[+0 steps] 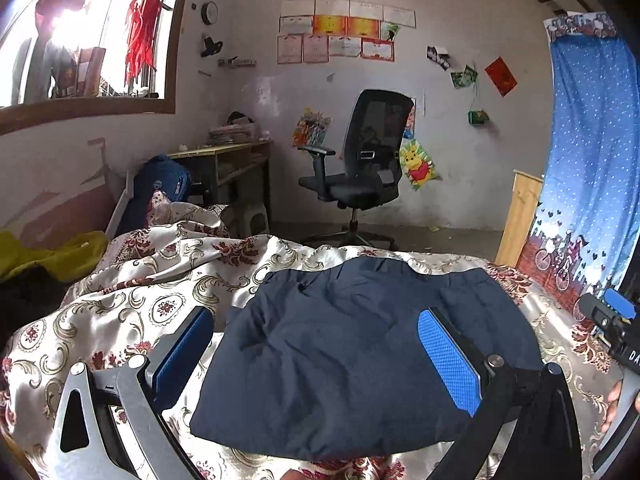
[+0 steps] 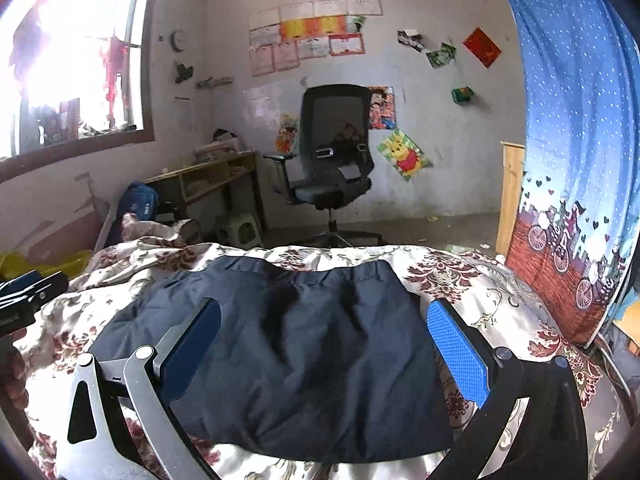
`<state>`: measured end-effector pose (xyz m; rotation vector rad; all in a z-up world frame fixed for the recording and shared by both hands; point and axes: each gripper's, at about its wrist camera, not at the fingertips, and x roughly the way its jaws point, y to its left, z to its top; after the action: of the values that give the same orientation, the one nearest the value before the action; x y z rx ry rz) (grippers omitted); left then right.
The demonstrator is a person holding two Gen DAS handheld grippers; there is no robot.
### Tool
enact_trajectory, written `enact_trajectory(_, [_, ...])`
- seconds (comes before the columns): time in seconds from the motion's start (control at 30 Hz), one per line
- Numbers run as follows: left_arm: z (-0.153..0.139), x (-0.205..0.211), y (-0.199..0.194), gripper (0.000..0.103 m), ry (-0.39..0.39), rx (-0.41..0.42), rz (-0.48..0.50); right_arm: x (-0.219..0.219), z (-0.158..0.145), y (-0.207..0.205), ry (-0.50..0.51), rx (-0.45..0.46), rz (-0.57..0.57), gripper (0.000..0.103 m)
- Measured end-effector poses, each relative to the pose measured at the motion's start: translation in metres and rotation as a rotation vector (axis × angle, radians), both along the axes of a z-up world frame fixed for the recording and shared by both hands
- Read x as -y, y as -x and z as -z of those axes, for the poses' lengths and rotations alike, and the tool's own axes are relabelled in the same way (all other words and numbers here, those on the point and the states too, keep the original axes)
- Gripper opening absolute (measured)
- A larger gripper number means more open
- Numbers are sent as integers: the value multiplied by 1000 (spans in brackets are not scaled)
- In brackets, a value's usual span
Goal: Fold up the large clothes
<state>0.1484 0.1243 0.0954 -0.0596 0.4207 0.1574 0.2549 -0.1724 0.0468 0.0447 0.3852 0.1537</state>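
A dark navy garment point(image 1: 352, 352) lies folded into a rough rectangle on the floral bedspread point(image 1: 132, 304); it also shows in the right wrist view point(image 2: 304, 352). My left gripper point(image 1: 316, 340) is open and empty, held above the garment's left half. My right gripper point(image 2: 324, 340) is open and empty, held above its right half, and shows at the right edge of the left wrist view point(image 1: 612, 320). The left gripper shows at the left edge of the right wrist view point(image 2: 24, 296).
A black office chair point(image 1: 360, 168) stands on the floor beyond the bed. A wooden desk point(image 1: 236, 164) and a blue backpack point(image 1: 160, 184) are at the left. A blue curtain point(image 1: 592, 152) hangs at the right. A yellow cloth point(image 1: 48, 256) lies at the left.
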Motion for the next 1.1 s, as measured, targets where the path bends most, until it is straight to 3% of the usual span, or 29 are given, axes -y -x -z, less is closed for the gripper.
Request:
enact_trajectory(0.23, [-4, -8, 35, 103, 51, -5, 2, -15, -17, 39, 18, 42, -47, 102])
enact_trajectory(0.57, [-9, -15, 85, 103, 21, 16, -22, -29, -28, 92, -7, 58, -81, 102])
enact_trajectory(0.9, [11, -7, 122, 103, -16, 2, -34, -33, -14, 136, -7, 55, -105, 102])
enact_trajectory(1.1, [29, -2, 138, 103, -48, -2, -33, -34, 11, 150, 16, 11, -113, 102])
